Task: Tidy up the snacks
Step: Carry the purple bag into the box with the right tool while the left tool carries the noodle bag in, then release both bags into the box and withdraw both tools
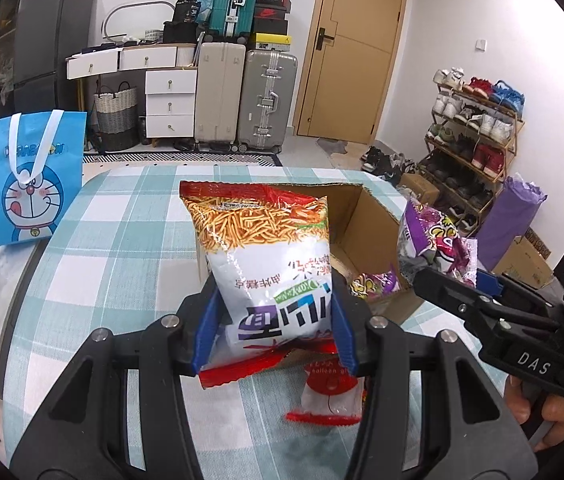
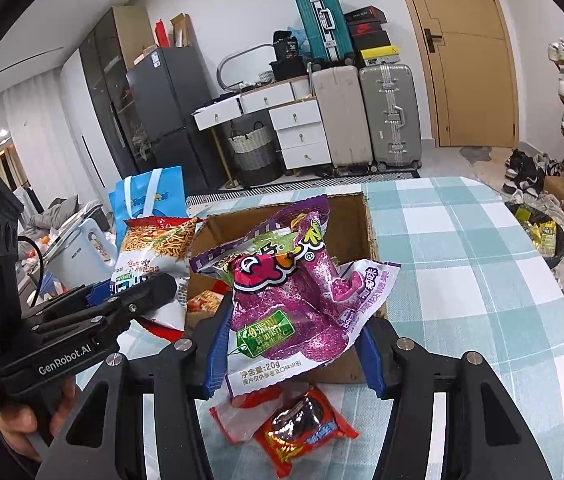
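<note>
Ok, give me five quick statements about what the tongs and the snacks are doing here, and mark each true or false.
1. The left tongs grip a noodle-snack bag. True.
2. The right tongs are open and carry nothing. False: they are shut on a purple candy bag.
3. The cardboard box has its top open. True.
4. The box is bare inside. False: a purple packet lies in it.
5. A red wrapped snack lies on the checked tablecloth. True.
</note>
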